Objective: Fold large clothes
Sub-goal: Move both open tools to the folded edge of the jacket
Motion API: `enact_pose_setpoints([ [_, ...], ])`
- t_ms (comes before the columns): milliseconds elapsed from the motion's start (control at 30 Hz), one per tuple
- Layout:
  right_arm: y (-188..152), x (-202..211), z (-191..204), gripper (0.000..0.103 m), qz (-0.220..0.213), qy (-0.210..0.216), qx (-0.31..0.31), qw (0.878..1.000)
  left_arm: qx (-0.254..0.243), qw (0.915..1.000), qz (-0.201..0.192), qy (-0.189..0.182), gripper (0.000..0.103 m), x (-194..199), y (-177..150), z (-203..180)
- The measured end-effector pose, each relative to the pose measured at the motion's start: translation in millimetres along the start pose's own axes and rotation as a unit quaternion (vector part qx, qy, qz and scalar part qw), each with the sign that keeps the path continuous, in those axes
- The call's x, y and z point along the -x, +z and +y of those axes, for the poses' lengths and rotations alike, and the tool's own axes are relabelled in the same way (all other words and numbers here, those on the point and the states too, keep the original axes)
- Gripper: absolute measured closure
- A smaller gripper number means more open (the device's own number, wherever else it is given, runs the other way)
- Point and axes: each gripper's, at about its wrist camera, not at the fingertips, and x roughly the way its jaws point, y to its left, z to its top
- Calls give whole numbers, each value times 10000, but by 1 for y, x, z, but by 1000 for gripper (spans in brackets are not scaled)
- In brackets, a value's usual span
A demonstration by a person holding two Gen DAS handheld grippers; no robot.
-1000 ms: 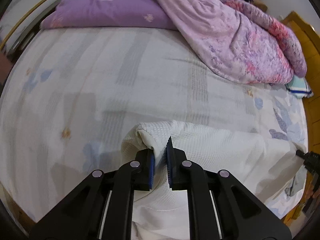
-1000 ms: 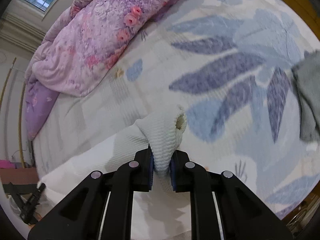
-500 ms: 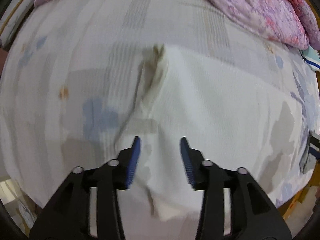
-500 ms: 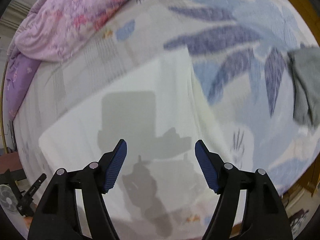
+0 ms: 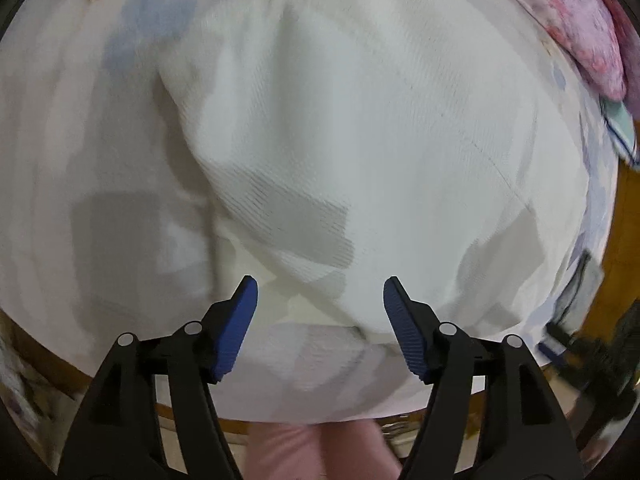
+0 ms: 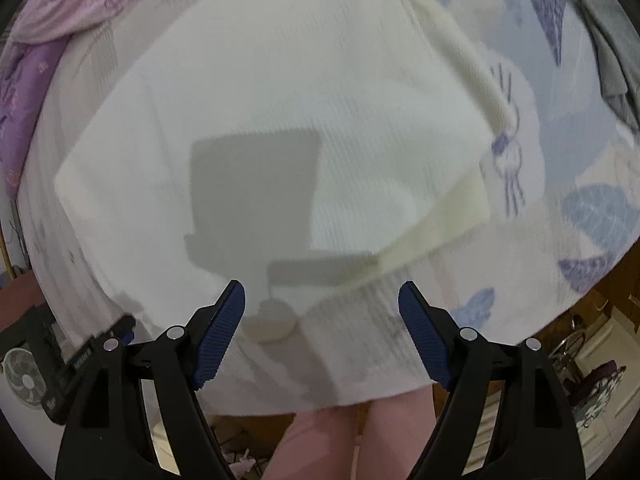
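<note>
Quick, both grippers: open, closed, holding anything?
Left gripper: open, holding nothing, over the white garment.
Right gripper: open, holding nothing.

Both cameras hang close above the bed, each looking forward and down past its own spread blue-padded fingers. The left tool's (image 5: pixel 320 312) camera faces the white textured knit garment (image 5: pixel 360 120), with the pink floral quilt (image 5: pixel 576 20) at upper right. The right tool's (image 6: pixel 322 312) camera sees the same garment (image 6: pixel 280 100), the quilt (image 6: pixel 60 0) upper left, and the blue leaf-print bedsheet (image 6: pixel 560 140) at right.
</note>
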Motion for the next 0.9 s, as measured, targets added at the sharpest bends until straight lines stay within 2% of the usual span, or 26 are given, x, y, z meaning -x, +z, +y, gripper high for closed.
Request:
enact_pose_setpoints([
  [67, -2, -7, -6, 27, 117, 56, -68, 9999, 278, 9994, 224, -12, 36, -12, -3, 2],
  [133, 2, -13, -18, 26, 37, 160, -194, 9997, 442, 9987, 252, 84, 36, -13, -9, 3],
  [200, 15, -25, -34, 25, 125, 194, -500, 9985, 427, 9989, 95, 169, 36, -3, -17, 3],
  [300, 34, -45, -55, 25, 180, 831, -1054, 9908, 500, 9974, -210, 472, 26, 14, -27, 9],
  [367, 41, -62, -62, 25, 346, 794, -1267, 9882, 716, 9958, -290, 501, 25, 15, -27, 20],
  [400, 42, -66, -64, 25, 362, 837, -1343, 9867, 902, 9947, -263, 422, 25, 10, -25, 27],
  [467, 44, -65, -66, 25, 229, 1103, -1438, 9832, 1186, 9928, -192, -10, 25, -5, -17, 37],
  [533, 48, -54, -64, 26, -25, 1034, -1390, 9849, 1294, 9909, -76, -365, 25, -17, -11, 42],
  [567, 50, -50, -62, 27, -129, 1032, -1350, 9854, 1347, 9902, -53, -364, 25, -22, -8, 43],
  [600, 54, -44, -60, 40, -246, 1093, -1298, 9852, 1375, 9898, -72, -372, 27, -24, -6, 44],
  [633, 58, -39, -58, 59, -315, 1153, -1249, 9849, 1426, 9889, -141, -398, 36, -24, -4, 45],
  [667, 63, -36, -55, 67, -343, 1150, -1170, 9859, 1487, 9877, -229, -427, 45, -23, -4, 46],
  [700, 66, -36, -53, 75, -320, 1140, -1084, 9870, 1518, 9870, -267, -458, 59, -23, -6, 49],
  [733, 70, -38, -50, 83, -269, 1107, -968, 9888, 1533, 9865, -273, -501, 68, -22, -5, 49],
  [767, 73, -40, -47, 86, -253, 1133, -878, 9894, 1512, 9867, -289, -523, 74, -22, -5, 48],
  [800, 75, -42, -48, 93, -245, 1173, -813, 9895, 1483, 9871, -307, -511, 87, -19, -3, 50],
  [833, 76, -42, -47, 95, -239, 1166, -731, 9902, 1439, 9878, -344, -489, 92, -15, -4, 48],
  [900, 72, -37, -44, 96, -271, 1094, -551, 9921, 1342, 9895, -362, -405, 94, -6, -6, 42],
])
